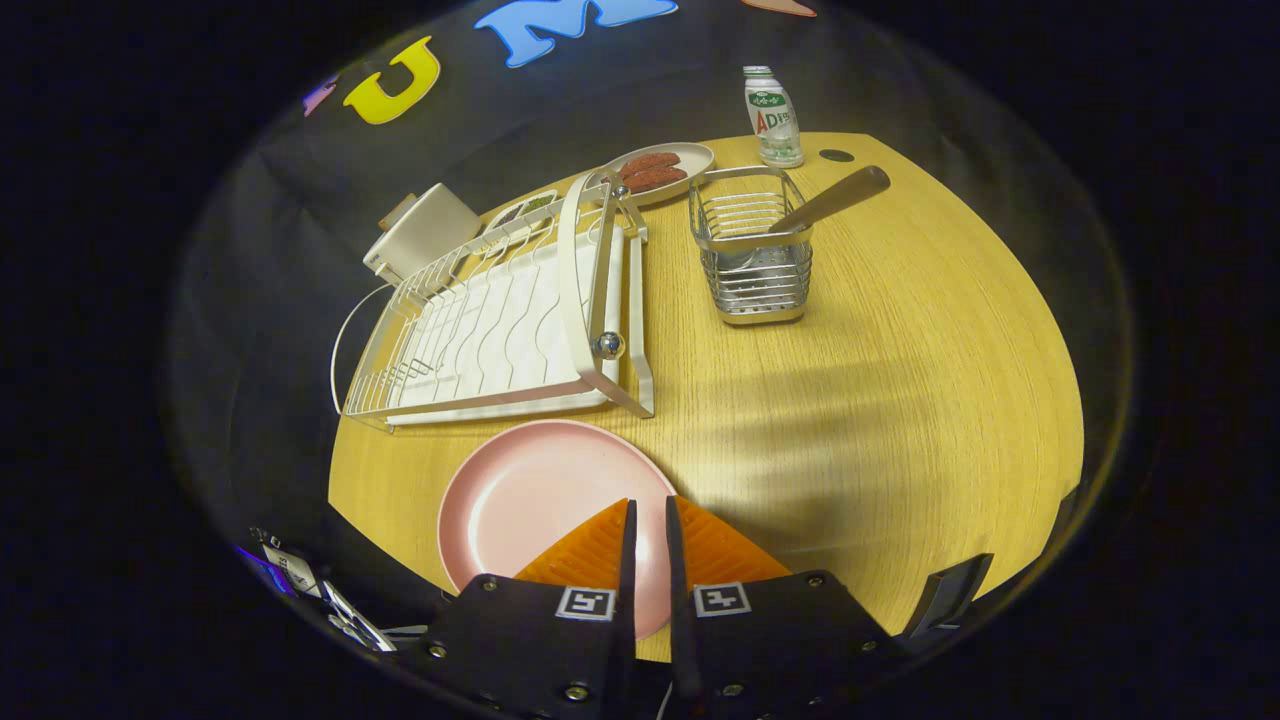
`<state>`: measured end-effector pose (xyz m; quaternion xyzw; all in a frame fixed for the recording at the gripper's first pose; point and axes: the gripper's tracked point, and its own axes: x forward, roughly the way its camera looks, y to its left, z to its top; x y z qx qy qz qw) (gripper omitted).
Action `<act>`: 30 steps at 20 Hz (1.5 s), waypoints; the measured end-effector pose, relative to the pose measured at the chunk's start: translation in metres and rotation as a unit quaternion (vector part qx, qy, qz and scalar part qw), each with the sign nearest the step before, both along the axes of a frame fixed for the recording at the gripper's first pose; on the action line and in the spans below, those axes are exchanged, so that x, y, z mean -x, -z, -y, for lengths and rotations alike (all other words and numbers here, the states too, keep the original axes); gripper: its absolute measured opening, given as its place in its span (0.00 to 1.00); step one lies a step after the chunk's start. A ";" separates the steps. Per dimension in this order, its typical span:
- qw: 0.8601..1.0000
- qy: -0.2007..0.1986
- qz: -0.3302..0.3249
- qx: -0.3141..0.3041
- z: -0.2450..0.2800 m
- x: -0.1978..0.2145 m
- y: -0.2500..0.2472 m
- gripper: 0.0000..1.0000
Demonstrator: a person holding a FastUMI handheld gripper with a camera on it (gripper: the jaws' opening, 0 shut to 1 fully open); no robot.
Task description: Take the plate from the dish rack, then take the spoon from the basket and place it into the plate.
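Jaws nearly clenched over the plate (540,500), grasping nothing; beyond them the spoon (830,200), light, stiff, slippery, offers its jutting handle.

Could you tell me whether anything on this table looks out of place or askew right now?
Nothing stands out. The pink plate lies flat on the table, below the dish rack, with the gripper nearly closed over its edge. The spoon leans in the basket, as expected.

Black gripper (648,520) body, screws, two square black-and-white markers, ribbed fingers (600,550) nearly closed
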<state>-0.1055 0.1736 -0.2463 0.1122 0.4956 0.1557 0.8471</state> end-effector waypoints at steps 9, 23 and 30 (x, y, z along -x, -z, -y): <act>0.994 -0.002 0.108 0.035 0.025 -0.011 -0.030 0.14; 0.943 0.064 0.322 0.054 0.093 -0.052 -0.081 0.19; 0.925 0.077 0.367 0.059 0.115 -0.093 -0.060 0.19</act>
